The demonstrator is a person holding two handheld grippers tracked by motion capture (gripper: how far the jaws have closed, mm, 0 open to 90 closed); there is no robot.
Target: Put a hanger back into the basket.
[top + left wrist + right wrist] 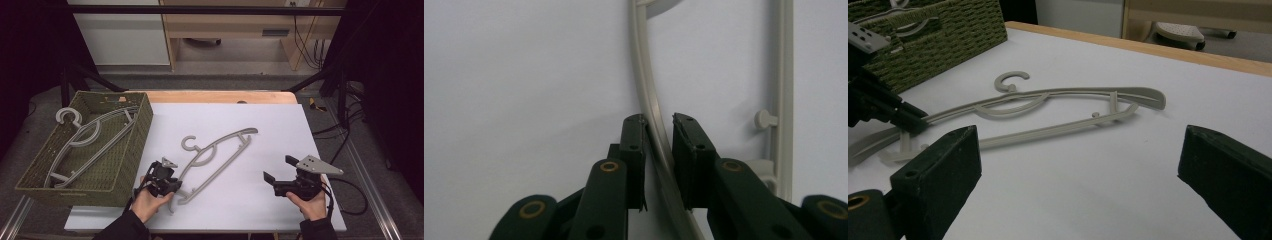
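The white table mat (280, 130) lies under everything; my woven olive basket (131, 150) sits at nine o'clock. The grey plastic hanger (220, 150) lies flat at centre. My left tongs (172, 186) pinch its arm at seven o'clock; my right tongs (276, 170) stand spread at four.

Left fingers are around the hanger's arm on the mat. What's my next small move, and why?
Probably lift a little. The left gripper straddles the upper arm of the hanger, its fingers close against it, near one end. Raise slowly, since the far end may sag, then head for the basket. The right gripper waits open.
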